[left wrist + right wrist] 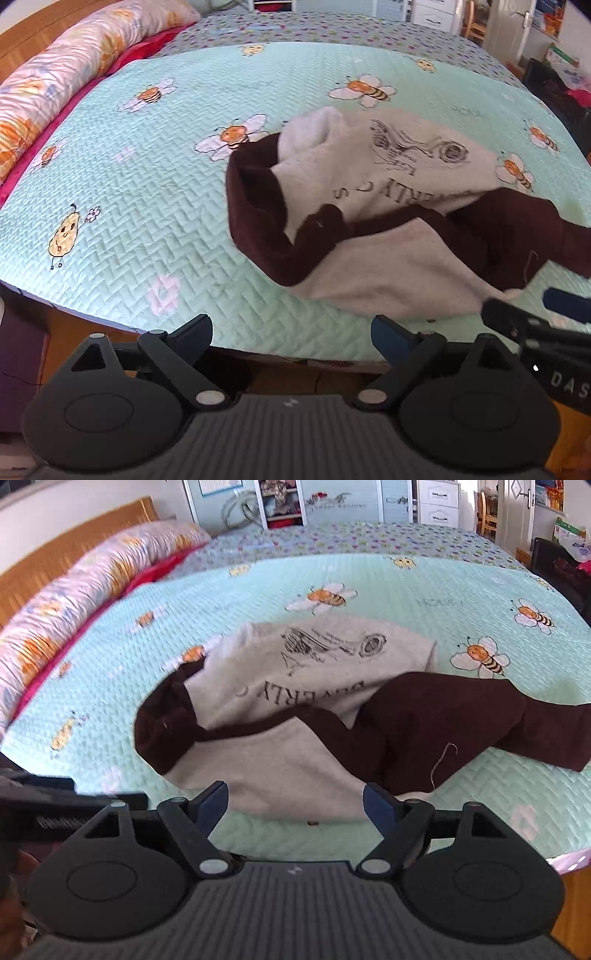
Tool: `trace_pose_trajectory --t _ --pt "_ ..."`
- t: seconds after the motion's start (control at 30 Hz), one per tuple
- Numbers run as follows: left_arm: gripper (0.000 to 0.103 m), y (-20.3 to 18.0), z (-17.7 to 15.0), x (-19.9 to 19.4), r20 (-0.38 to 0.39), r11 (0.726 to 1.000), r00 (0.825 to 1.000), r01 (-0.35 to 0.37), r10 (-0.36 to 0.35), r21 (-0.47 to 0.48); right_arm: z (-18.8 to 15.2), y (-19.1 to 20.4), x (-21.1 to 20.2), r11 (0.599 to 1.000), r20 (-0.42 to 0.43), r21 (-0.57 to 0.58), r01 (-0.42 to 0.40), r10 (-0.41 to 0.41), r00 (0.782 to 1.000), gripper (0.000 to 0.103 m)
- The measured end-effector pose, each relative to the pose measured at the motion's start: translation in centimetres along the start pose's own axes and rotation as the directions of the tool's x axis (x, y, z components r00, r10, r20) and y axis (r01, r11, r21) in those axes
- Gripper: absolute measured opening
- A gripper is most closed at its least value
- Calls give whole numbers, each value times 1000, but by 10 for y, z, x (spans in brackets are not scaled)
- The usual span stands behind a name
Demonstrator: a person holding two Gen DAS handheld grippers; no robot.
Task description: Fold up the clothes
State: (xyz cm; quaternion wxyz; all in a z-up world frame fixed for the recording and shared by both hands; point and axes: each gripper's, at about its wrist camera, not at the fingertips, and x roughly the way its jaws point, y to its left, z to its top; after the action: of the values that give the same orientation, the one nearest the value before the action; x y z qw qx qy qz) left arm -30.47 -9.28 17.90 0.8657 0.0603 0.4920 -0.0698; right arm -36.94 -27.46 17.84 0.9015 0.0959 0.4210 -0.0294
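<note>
A grey sweatshirt [399,177] [280,771] with dark brown sleeves and a printed chest lies crumpled on the mint bee-print quilt [129,192] [480,590]. One brown sleeve [461,716] runs off to the right, the other [258,221] bunches at the left. My left gripper [291,332] is open at the quilt's near edge, left of the garment, holding nothing. My right gripper [295,801] is open just in front of the grey hem, nothing between its fingers. The right gripper's tip [528,314] shows in the left wrist view at the hem's corner.
A long floral pillow [55,81] [74,605] lies along the wooden headboard at the left. A dotted blue bedspread [351,539] covers the far part of the bed. Cabinets and a door [517,509] stand behind. The bed's wooden edge [295,373] is just below the grippers.
</note>
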Motion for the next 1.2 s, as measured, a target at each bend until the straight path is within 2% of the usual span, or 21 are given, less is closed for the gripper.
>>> trace_pose_trajectory --t 0.1,0.17,0.23,0.3,0.33,0.4,0.43,0.53,0.6,0.8,0.83,0.9,0.97,1.0,1.1,1.13,1.17,1.2 --pt "96 4 4 9 -5 1000 1000 -3 3 -4 1 1 -4 1000 33 -11 22 -22 999 82" --pt "96 6 7 17 -16 1000 1000 -2 2 -2 5 -2 -17 1000 145 -12 10 -8 989 82" --pt "96 8 9 24 -26 1000 1000 0 0 0 8 -1 -32 999 299 -52 -10 25 954 82" --pt "96 11 12 32 -37 1000 999 1 -1 2 8 3 -32 990 400 -139 2 55 915 98" --pt "96 12 14 36 -42 1000 999 1 -1 3 8 7 -22 981 393 -189 34 44 919 100" --pt "96 14 17 43 -52 1000 999 3 -2 5 15 15 12 961 264 -256 105 -35 964 99" --pt "96 15 18 47 -58 1000 998 3 -2 6 18 15 26 961 229 -255 108 -49 972 98" --pt "96 24 19 60 -87 1000 996 -12 11 -9 27 18 53 962 202 -262 77 -23 979 98" --pt "96 30 20 68 -110 1000 994 -17 14 -25 37 30 72 946 203 -311 94 -31 979 99" --pt "96 44 20 80 -142 999 990 -33 27 -41 45 65 148 837 150 -520 173 -110 983 96" --pt "96 46 20 82 -146 999 989 -35 29 -40 47 67 158 827 129 -538 161 -108 986 92" --pt "96 48 19 84 -157 998 987 -37 30 -40 54 64 177 842 59 -530 104 -86 995 39" --pt "96 49 18 85 -156 998 987 -40 34 -37 66 54 186 884 14 -466 44 -43 999 11" --pt "96 50 18 84 -151 999 988 -42 37 -34 73 47 187 906 13 -423 22 -18 1000 9" --pt "96 49 17 81 -121 999 992 -47 45 -17 97 20 160 956 180 -285 74 -23 983 8" --pt "96 46 18 80 -105 999 993 -49 49 -2 106 8 154 971 213 -229 67 -17 977 8" --pt "96 42 18 78 -89 999 995 -46 47 15 114 -3 150 982 240 -178 61 -16 971 8" --pt "96 37 18 77 -73 999 996 -42 45 34 122 -13 156 983 233 -165 81 -41 972 8"
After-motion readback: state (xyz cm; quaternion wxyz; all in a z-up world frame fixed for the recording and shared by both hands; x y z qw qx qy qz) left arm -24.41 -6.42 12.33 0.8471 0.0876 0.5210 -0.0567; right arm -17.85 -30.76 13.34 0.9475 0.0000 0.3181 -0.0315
